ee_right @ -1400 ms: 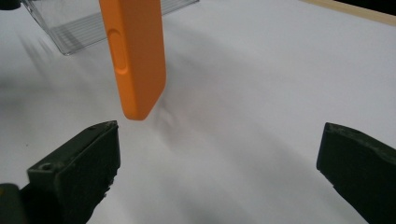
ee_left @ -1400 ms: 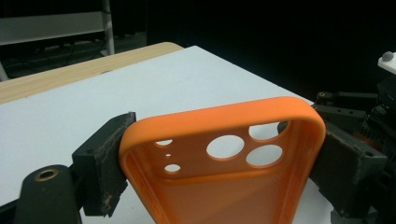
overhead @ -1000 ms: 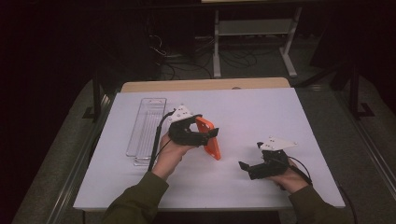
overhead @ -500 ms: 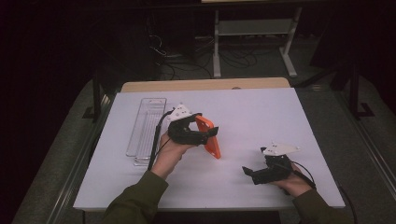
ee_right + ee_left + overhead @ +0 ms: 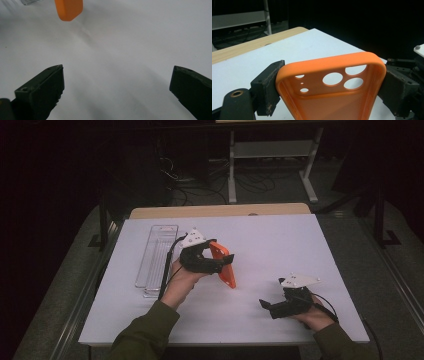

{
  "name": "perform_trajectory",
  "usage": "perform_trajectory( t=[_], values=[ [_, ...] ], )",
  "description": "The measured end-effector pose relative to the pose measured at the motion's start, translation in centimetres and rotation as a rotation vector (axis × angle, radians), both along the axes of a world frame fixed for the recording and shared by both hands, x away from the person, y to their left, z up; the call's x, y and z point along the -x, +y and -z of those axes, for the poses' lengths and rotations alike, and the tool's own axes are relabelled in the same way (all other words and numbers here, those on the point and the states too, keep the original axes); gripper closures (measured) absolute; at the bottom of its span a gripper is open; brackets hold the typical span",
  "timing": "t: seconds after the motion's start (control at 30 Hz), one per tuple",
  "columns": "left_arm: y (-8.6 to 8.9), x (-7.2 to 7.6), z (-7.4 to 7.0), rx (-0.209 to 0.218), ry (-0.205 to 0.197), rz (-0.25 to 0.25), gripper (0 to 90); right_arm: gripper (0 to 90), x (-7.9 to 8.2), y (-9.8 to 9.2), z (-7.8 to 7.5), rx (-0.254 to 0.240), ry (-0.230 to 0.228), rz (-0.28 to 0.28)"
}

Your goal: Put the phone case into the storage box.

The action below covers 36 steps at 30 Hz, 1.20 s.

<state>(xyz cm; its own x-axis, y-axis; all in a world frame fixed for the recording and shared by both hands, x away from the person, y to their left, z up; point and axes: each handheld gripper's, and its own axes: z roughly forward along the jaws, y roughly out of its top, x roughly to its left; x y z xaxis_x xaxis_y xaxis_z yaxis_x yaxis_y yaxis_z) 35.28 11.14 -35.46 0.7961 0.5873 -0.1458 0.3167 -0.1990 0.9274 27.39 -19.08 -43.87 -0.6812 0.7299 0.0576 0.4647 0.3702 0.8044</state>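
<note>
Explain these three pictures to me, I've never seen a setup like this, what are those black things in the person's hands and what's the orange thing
A person sits at a white table and holds a hand tool in each hand; each tool is a gripper with two black jaws, and a small camera rides on it.

The high view looks down from above the person. The other two pictures come from the cameras on the grippers.

The left gripper clamps an orange phone case. Its own view shows the case close up, squeezed by its sides between the jaws, with the camera holes visible.

The right gripper is low by the table's near edge, jaws wide apart and empty.

A clear plastic tray lies on the table's left part.
</note>
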Motion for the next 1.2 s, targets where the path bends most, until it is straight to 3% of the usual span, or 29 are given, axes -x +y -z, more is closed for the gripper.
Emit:
perform_trajectory(
  t=[0.3,0.33,0.7,1.2],
  values=[
    [0.2,-0.8,-1.5,-0.022,-0.019,0.007,15.2,0.0,0.1,-0.1,-0.1,-0.005,-0.010,0.006],
    [0.1,-0.9,-1.7,-0.006,-0.017,0.007,15.1,0.0,0.1,-0.1,-0.1,-0.006,-0.006,0.008],
    [0.4,-1.7,-3.0,-0.016,-0.038,0.012,15.1,0.0,0.0,-0.1,-0.1,-0.005,-0.012,0.008],
    [1.3,-2.7,-4.6,-0.029,-0.060,-0.022,15.1,0.0,0.1,0.0,-0.1,-0.002,-0.013,0.009]
  ],
)
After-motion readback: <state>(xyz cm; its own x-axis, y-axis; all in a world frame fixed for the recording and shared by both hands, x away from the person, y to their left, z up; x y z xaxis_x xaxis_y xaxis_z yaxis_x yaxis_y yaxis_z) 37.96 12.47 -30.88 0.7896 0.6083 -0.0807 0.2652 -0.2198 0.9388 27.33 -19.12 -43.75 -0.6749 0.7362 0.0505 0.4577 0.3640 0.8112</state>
